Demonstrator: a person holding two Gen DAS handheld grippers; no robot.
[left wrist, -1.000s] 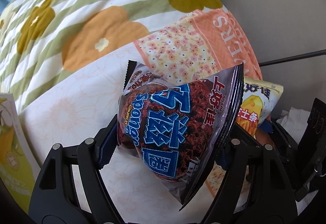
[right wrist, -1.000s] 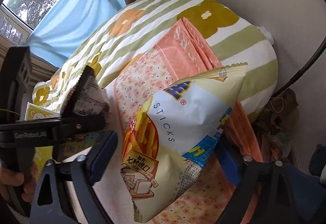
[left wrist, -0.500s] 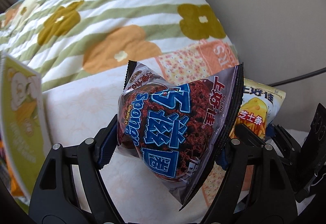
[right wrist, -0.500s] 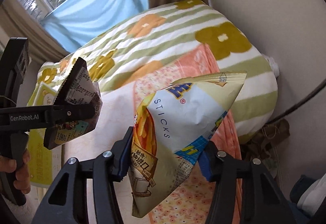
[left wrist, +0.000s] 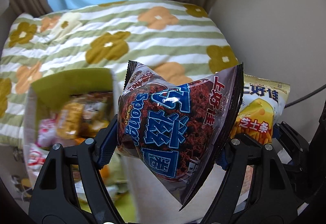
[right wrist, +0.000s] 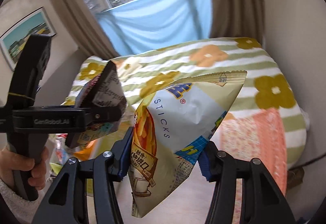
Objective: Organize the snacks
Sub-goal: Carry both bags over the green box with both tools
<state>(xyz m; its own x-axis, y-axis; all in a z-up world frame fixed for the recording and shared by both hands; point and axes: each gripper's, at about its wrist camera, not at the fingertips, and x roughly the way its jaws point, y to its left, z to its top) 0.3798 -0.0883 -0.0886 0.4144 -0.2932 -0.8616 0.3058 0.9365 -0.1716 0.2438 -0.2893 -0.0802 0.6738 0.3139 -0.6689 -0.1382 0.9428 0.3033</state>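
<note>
My left gripper (left wrist: 165,142) is shut on a dark purple Sponge Crunch bag (left wrist: 173,122), held up over the bed. My right gripper (right wrist: 165,154) is shut on a cream and yellow cheese sticks bag (right wrist: 183,128), also lifted. In the right wrist view the left gripper (right wrist: 101,116) with its dark bag (right wrist: 106,93) shows at the left, carried by a hand (right wrist: 24,167). The sticks bag (left wrist: 258,114) peeks out behind the dark bag in the left wrist view. A green box (left wrist: 71,83) with several snack packs lies low at the left.
A quilt with green stripes and flowers (left wrist: 122,34) covers the bed. An orange floral cloth (right wrist: 254,142) lies on it at the right. A blue curtain (right wrist: 159,18) and window are behind, a beige wall (left wrist: 275,20) to the right.
Both grippers rose with their bags and tilted up, so curtains and window came into view. The right gripper's jaws squeezed in on the sticks bag. The green box slid into the left wrist view.
</note>
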